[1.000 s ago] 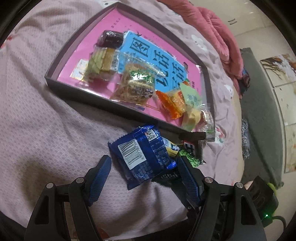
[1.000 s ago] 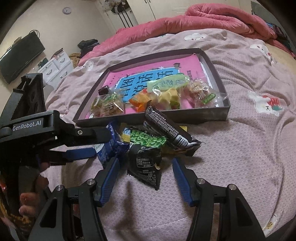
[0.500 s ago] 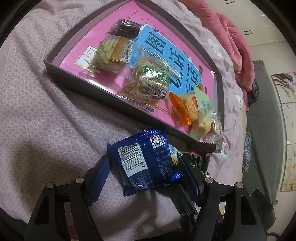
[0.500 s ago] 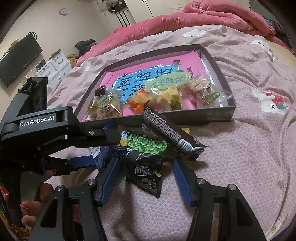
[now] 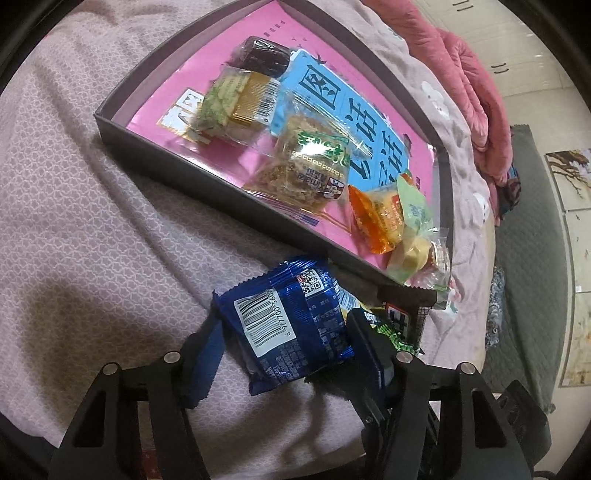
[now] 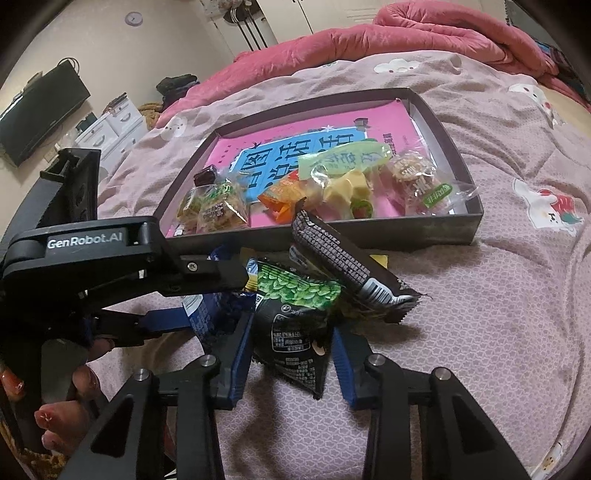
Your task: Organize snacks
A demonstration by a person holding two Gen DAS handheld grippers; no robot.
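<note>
Both claws sit low over the pile of loose snacks on my pink bedspread [image 6: 498, 314]: my left gripper [image 5: 284, 343] has its blue-padded fingers around the blue snack packet [image 5: 288, 325], both pads against the wrapper's sides, so I read it as clamped on that packet, barcode side up. My right gripper [image 6: 291, 350] brackets the black-and-green snack packet [image 6: 295, 328] with its fingers set at middling width; a sliver of gap shows at the pads, and I cannot tell whether they truly pinch the wrapper. Leaning across that packet is a long black snack bar [image 6: 343, 262], tilted with its upper end up against the front wall of the dark shallow box [image 6: 454, 229]. The box lies just beyond the pile on the bedspread, lined with a pink sheet bearing a blue panel of characters [image 5: 347, 122]. Inside it, from my left wrist view, lie a dark wrapped sweet [image 5: 264, 55], a green-and-gold biscuit pack [image 5: 236, 107], a clear-wrapped flaky cake [image 5: 310, 170], an orange packet [image 5: 376, 218] and a pale yellow-green sweet [image 5: 410, 251]. A rose quilt [image 6: 424, 33] is bunched at the bed's far edge.
</note>
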